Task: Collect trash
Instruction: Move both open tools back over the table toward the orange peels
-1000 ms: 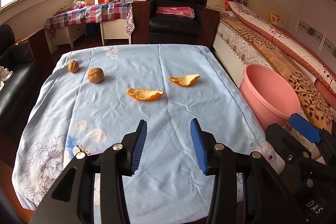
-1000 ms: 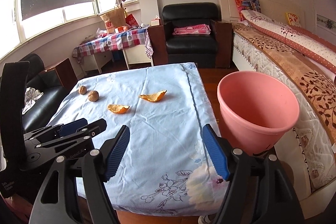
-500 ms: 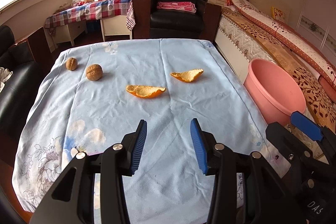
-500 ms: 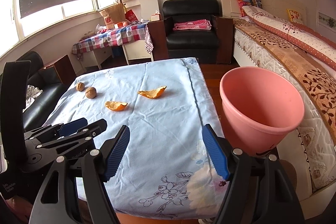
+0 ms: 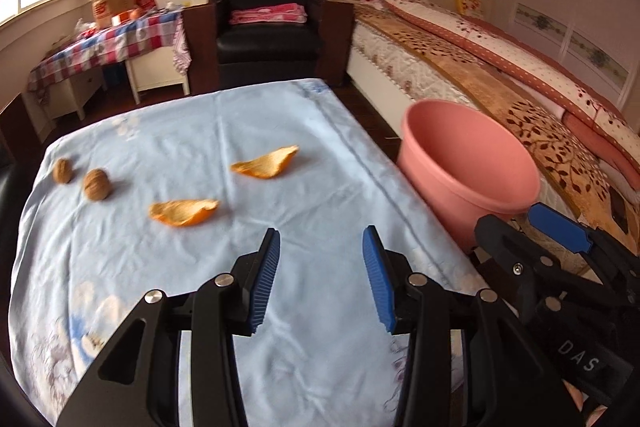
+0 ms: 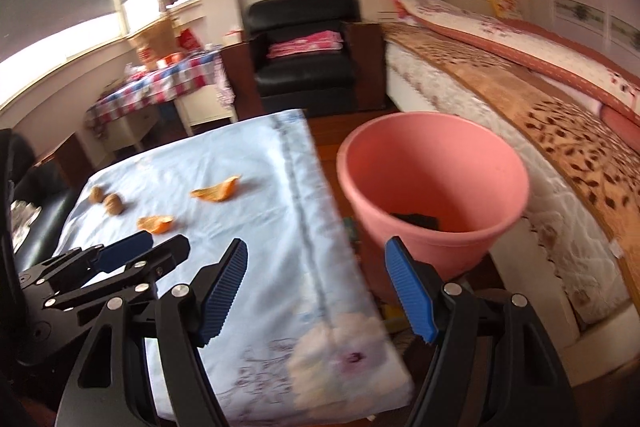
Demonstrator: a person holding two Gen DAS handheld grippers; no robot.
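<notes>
Two orange peels lie on the light blue tablecloth (image 5: pixel 320 155): a near peel (image 5: pixel 184 211) (image 6: pixel 155 223) and a far peel (image 5: pixel 266 163) (image 6: pixel 217 191). Two walnuts (image 5: pixel 96 183) (image 6: pixel 113 203) sit further left. A pink bucket (image 5: pixel 470 169) (image 6: pixel 434 183) stands off the table's right edge with something dark at its bottom. My left gripper (image 5: pixel 320 259) is open and empty, hovering above the cloth short of the near peel. My right gripper (image 6: pixel 316 267) is open and empty over the table's right edge, beside the bucket.
A bed (image 5: pixel 500 83) runs along the right behind the bucket. A black armchair (image 5: pixel 268 19) with pink cloth stands past the table's far end. A checked side table (image 5: pixel 108 43) with bags is at the back left. A dark sofa (image 6: pixel 28 195) flanks the table's left.
Both views have swung rightward: peels and walnuts sit further left in the frames and the bucket nearer the middle. The jaws of both grippers stand as before, empty.
</notes>
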